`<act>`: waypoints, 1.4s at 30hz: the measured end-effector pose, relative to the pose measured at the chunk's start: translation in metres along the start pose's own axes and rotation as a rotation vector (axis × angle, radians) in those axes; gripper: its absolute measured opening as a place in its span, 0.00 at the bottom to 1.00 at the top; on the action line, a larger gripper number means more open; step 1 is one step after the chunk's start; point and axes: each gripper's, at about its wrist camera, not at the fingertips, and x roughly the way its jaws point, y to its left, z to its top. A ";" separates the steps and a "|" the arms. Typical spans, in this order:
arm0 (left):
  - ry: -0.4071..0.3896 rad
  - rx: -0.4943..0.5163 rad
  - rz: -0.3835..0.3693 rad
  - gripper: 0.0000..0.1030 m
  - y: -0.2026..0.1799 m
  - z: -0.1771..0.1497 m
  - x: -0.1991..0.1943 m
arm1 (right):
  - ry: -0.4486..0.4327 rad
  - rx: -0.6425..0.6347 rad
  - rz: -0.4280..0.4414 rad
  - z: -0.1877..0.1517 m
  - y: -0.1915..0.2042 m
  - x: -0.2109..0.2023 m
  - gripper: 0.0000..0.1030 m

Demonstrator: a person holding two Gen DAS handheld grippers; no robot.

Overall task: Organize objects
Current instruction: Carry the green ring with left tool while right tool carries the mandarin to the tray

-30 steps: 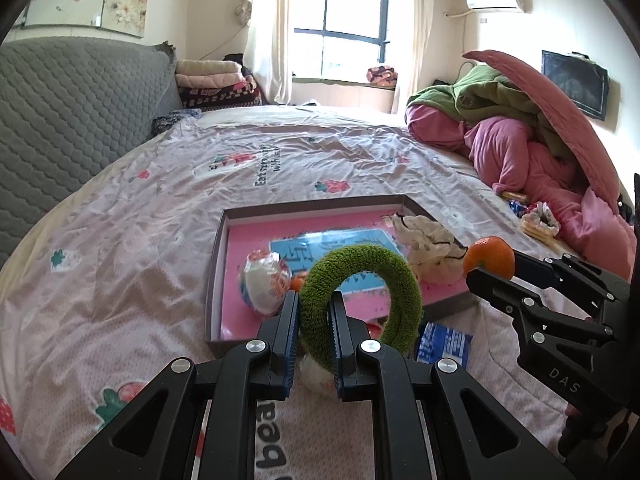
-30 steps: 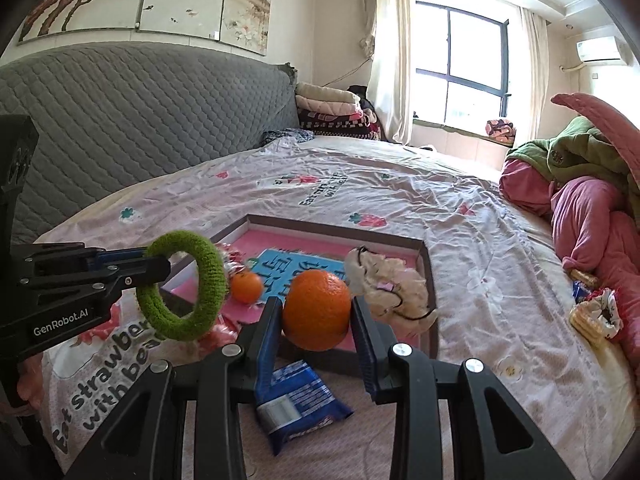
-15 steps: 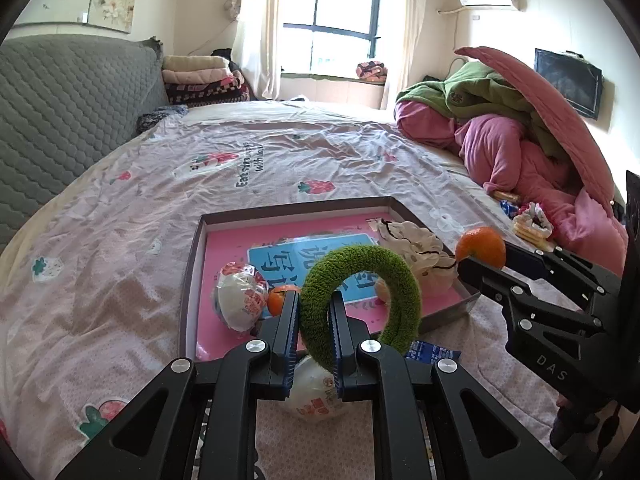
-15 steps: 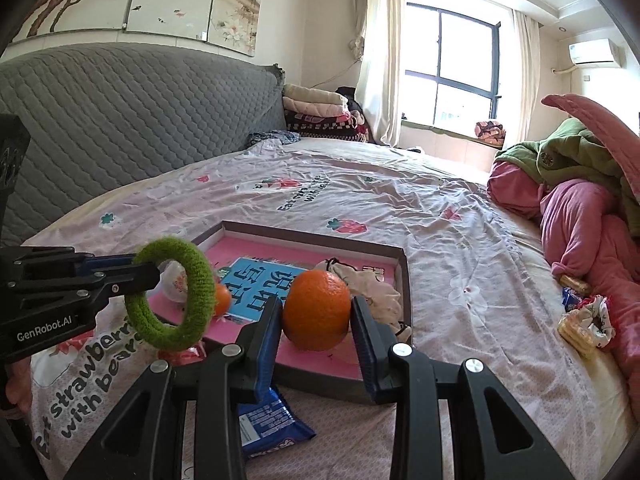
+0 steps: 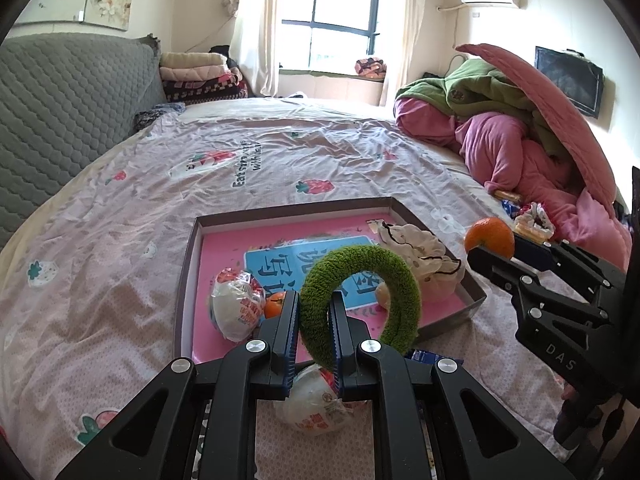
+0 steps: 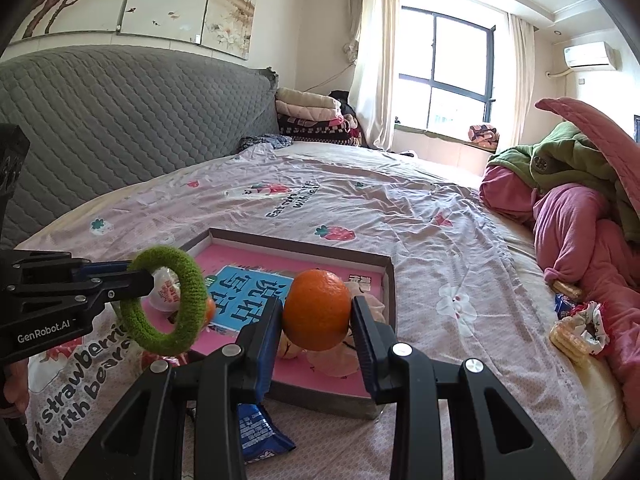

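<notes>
Daylight floods in from the window (image 5: 344,28) ahead of me, and its panes blow out to white in both views. The bed sheet (image 5: 280,168) is evenly bright, with soft shadows in its wrinkles. My tongs sit dark against it, their screws glinting. The fisheye bends the room's edges, black corners ring each frame, and focus stays sharp throughout.

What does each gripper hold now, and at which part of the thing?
The left gripper clamps the green fuzzy ring across one side of its band. The right gripper holds the orange by its two opposite sides.
</notes>
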 end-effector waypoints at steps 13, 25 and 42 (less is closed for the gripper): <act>0.011 0.004 -0.001 0.14 -0.001 0.005 0.015 | 0.006 0.001 -0.021 0.004 -0.009 0.012 0.35; 0.024 0.003 -0.002 0.14 -0.007 0.010 0.027 | 0.001 0.028 -0.014 0.010 -0.020 0.019 0.35; 0.060 0.010 -0.015 0.14 -0.010 0.008 0.048 | 0.028 0.019 -0.031 0.005 -0.024 0.032 0.35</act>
